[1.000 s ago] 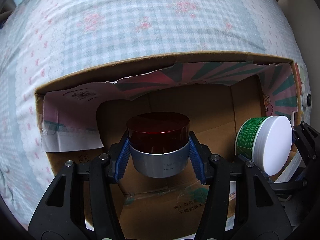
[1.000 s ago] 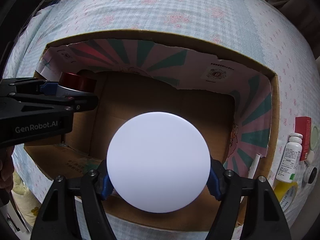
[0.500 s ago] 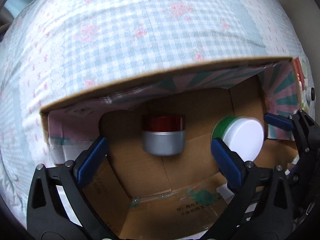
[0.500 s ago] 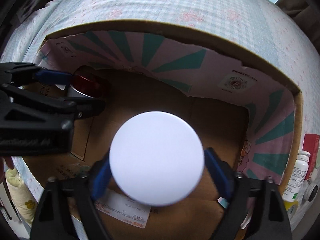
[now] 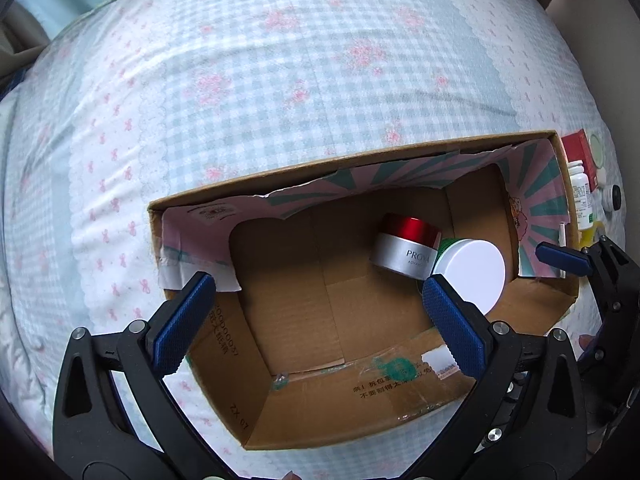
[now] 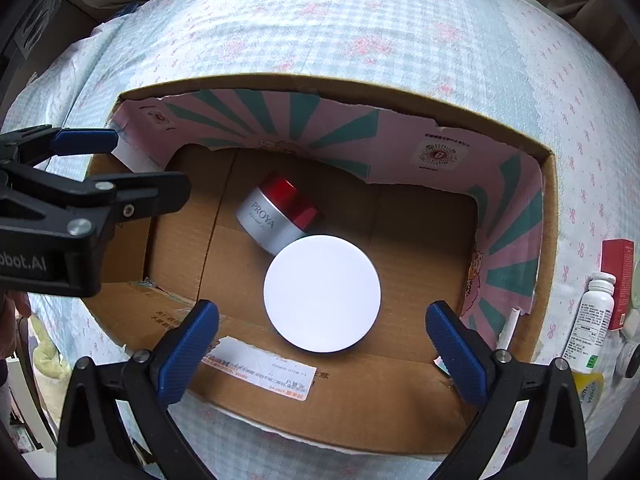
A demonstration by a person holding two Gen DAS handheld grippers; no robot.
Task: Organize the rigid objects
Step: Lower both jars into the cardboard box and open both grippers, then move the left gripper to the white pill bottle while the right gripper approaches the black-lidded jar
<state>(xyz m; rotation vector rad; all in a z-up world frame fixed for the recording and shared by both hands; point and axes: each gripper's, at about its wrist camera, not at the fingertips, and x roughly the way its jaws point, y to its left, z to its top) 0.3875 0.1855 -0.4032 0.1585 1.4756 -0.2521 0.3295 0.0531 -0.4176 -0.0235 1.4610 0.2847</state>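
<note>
Landmark: a cardboard box [image 6: 546, 184] with a pink-and-green printed liner was found lying open on a checked, flowered bedcover [image 5: 280, 80]; every place below is given relative to this box.

Red-lidded jar [image 6: 276, 212]: it was found inside the box, on the floor toward the far wall, tipped on its side with the silver body and its lettering turned up.

White-lidded jar [image 6: 322, 293]: it was found inside the box, lid up, touching the red-lidded jar on the near side; a green body was seen beneath the lid in the left wrist view.

Left gripper [image 5: 316, 320]: its jaws were found wide apart and empty, held above the box's left half, with nothing between the pads.

Right gripper [image 6: 322, 350]: its jaws were likewise found spread and empty, above the near wall of the box; the white-lidded jar lay below and clear of both pads.

Items outside the box: a white bottle [image 6: 592, 316], a red carton [image 6: 618, 280], a yellow tube [image 6: 588, 390] and small round containers were noted on the bedcover just beyond the right wall.

Done: two jars were judged to have been placed in the box.

Left: the items beyond the right wall were judged still to be collected; the tipped jar might need to be set upright.

Risk: the jars lay loose and touching, so a careless drop beside them was judged likely to knock them.
</note>
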